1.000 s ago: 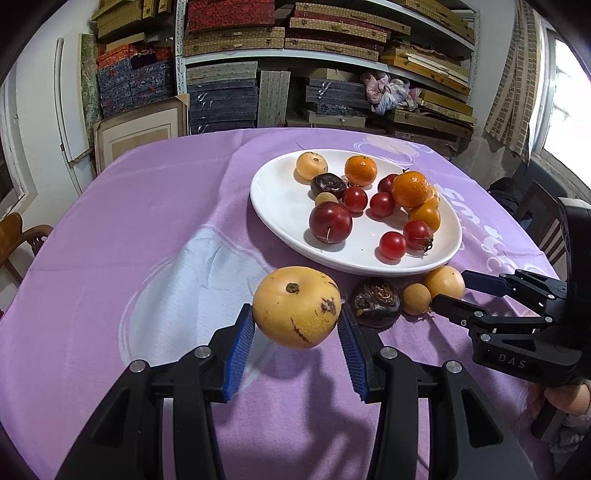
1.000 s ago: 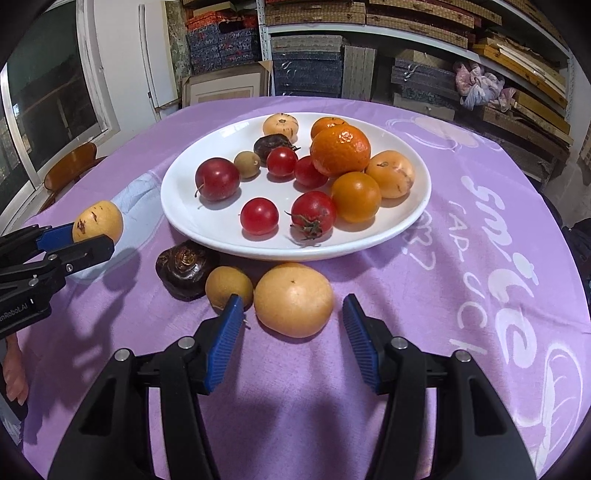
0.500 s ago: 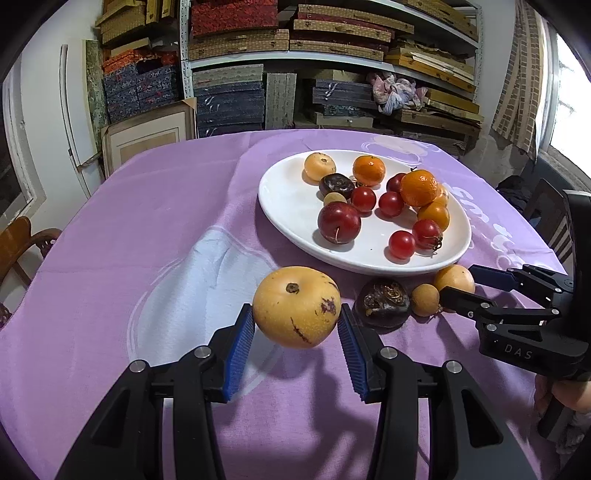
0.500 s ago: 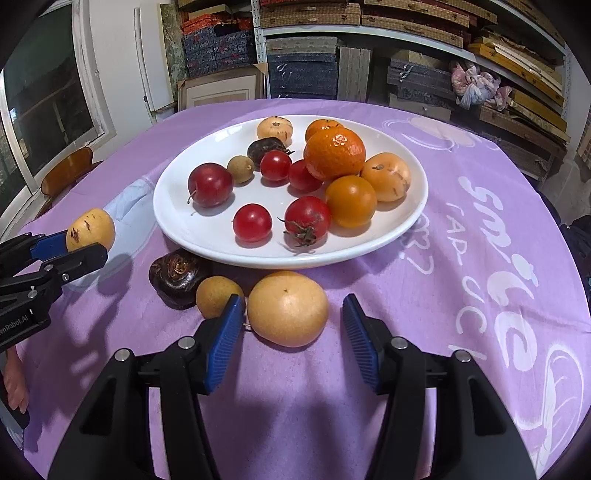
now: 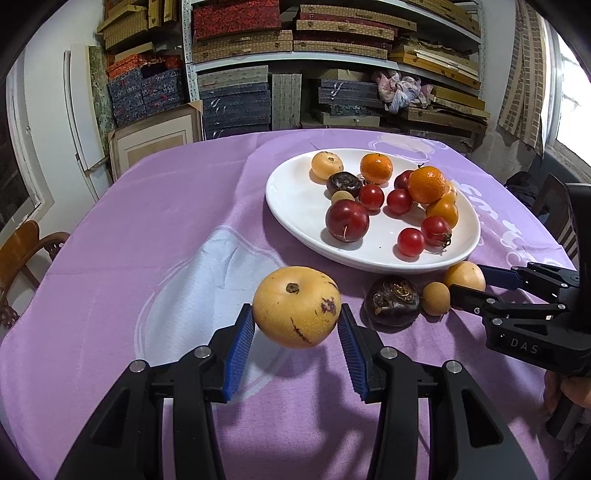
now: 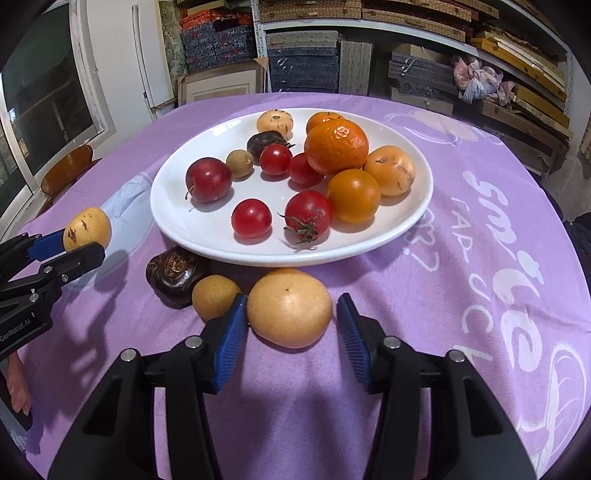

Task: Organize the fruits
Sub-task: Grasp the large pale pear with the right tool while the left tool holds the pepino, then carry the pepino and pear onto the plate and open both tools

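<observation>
right jaws closed toward pear (image 6: 290, 308) on purple tablecloth (image 6: 461, 258); shelves (image 6: 406, 22) behind.

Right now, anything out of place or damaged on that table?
Three fruits sit on the cloth against the plate's near rim: a dark wrinkled fruit, a small tan fruit and a pale round fruit. The yellow fruit in the left gripper has brown scuffs. Nothing spilled.

My two cameras sit close behind each tool, looking down past it; both see the white plate (image 5: 295, 192) (image 6: 177, 199).
</observation>
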A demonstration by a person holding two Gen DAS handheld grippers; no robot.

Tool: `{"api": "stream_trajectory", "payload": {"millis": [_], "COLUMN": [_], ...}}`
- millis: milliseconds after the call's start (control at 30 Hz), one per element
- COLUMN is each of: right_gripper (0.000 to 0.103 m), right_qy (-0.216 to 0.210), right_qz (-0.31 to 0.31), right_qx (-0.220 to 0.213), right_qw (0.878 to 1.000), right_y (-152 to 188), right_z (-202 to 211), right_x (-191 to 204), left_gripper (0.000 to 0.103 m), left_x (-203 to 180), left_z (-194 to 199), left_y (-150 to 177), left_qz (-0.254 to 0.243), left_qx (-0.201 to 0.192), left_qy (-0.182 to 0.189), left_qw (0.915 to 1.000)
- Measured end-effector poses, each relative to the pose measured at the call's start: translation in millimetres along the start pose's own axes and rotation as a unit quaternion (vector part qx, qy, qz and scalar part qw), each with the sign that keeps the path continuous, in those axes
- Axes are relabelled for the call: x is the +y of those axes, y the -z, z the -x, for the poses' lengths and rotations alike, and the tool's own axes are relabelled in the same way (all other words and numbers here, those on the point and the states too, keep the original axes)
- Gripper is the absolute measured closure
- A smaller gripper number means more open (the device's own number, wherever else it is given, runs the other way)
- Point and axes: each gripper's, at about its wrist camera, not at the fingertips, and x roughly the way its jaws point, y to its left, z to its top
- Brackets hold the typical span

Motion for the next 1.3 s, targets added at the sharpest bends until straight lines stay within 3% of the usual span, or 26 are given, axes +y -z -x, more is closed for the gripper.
{"api": "stream_trajectory", "payload": {"millis": [567, 867, 1067, 1300], "right_gripper": [0.058, 0.058, 0.058, 0.058], "right_qy": [-0.013, -0.018, -0.016, -0.002], "right_qz": [0.018, 0.002, -0.037, -0.026], "right_qx": [0.006, -0.041, -0.144, -0.193], "right_qw": [1.0, 0.999, 0.989, 0.981], "right_y": [22, 54, 29, -29], "right_z": [16, 67, 139, 179], "right_x": [4, 4, -20, -32], "left_gripper": [0.056, 0.056, 0.056, 0.056], "left_x": [1, 13, 11, 7], "left_z": [-1, 13, 38, 39], "left_y": [2, -1, -14, -61], "left_qz": [0.003, 0.021, 0.012, -0.005], "left_qx": [0.004, -0.003, -0.027, -0.034], "left_qy": [0.004, 0.01, 0.009, 0.005], "left_qw": [1.0, 0.9997, 0.9995, 0.9994]}}
